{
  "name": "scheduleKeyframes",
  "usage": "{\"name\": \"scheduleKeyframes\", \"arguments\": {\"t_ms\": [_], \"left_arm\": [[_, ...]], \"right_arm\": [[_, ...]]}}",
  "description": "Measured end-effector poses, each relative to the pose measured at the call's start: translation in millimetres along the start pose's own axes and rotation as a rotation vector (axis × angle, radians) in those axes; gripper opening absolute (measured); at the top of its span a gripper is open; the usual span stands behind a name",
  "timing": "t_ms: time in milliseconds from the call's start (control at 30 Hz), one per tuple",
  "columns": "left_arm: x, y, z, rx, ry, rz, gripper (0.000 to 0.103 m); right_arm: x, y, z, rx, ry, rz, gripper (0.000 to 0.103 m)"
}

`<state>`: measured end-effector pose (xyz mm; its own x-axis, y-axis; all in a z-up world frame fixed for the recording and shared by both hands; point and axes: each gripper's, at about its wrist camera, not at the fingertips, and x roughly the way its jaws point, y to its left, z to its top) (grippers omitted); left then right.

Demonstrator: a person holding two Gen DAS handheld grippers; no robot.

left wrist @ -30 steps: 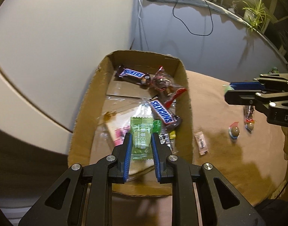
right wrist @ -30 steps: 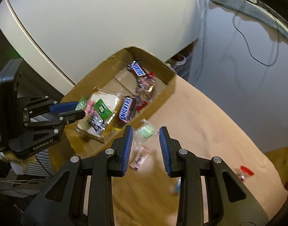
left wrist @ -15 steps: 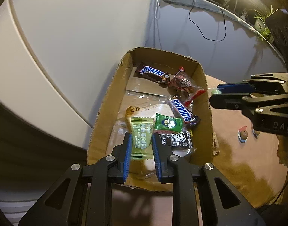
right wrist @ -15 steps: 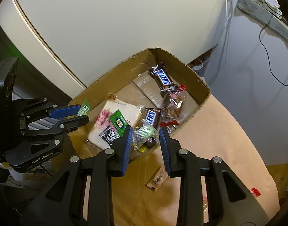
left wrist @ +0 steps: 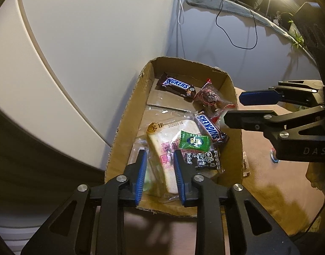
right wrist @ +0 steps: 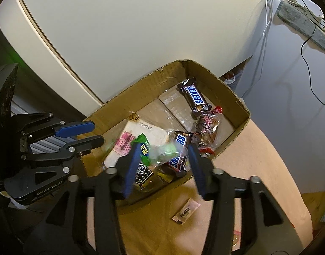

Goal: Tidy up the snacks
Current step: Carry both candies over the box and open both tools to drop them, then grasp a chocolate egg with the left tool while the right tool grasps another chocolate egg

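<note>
A cardboard box (left wrist: 128,127) (right wrist: 236,97) holds two Snickers bars (left wrist: 177,84), a bagged bread slice (left wrist: 162,146), a dark green candy (left wrist: 194,141), a black packet (left wrist: 202,158) and a red-tied bag (left wrist: 209,96). My left gripper (left wrist: 158,163) is open over the box's near end; a light green candy (left wrist: 148,175) lies beside its left finger. My right gripper (right wrist: 163,159) is open over the box's near wall, with a clear green-tinted wrapper (right wrist: 166,149), blurred, loose between the fingers. The right gripper also shows in the left wrist view (left wrist: 243,110).
A small pink packet (right wrist: 185,211) lies on the tan cloth outside the box. A wrapped sweet (left wrist: 274,155) lies further right, mostly hidden. A white curved panel (left wrist: 77,42) stands behind the box. Cables hang at the back wall (left wrist: 236,25).
My left gripper opened and let the light green candy drop into the box. My right gripper carried the clear wrapper over the box and opened wide; the wrapper is coming loose.
</note>
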<state>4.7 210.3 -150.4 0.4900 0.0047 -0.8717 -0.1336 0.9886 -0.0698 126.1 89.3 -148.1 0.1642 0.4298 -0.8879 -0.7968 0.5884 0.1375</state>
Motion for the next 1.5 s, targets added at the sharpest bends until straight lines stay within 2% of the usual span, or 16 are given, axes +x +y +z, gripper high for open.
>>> {"name": "scheduleKeyframes", "arguments": {"t_ms": [300,533,667,900,967,1167,1300,1500], "left_arm": [[-0.8,-5.5,0.9,0.015,0.009,-0.007,0.028],[-5.4,-19.0,0.5,0.058,-0.013,0.021,0.039],[-8.6,-25.5,1.2,0.05,-0.017,0.02,0.039],[-11.5,-52.7,-2.8,0.046,-0.015,-0.054,0.038],[-11.2,-64.3,-3.8,0.059,-0.012,-0.079,0.034],[-5.2,-101.6,-8.6,0.113,0.013,-0.151,0.028],[4.5,-127.7,-12.6,0.15,0.044,-0.207,0.028],[25.4,-180.6,-18.9,0.263,0.098,-0.275,0.028]], "right_arm": [[-10.3,-5.8,1.1,0.018,-0.012,-0.016,0.052],[-21.8,-21.5,-8.7,0.037,-0.014,-0.034,0.052],[-33.7,-37.7,-19.4,0.073,-0.031,-0.046,0.052],[-64.0,-76.3,-52.8,0.152,-0.081,-0.115,0.052],[-72.0,-88.2,-64.8,0.179,-0.082,-0.138,0.052],[-84.3,-128.9,-100.4,0.292,-0.041,-0.193,0.052],[-86.5,-153.6,-126.9,0.37,0.002,-0.221,0.052],[-81.3,-180.5,-162.5,0.482,0.055,-0.234,0.052]]}}
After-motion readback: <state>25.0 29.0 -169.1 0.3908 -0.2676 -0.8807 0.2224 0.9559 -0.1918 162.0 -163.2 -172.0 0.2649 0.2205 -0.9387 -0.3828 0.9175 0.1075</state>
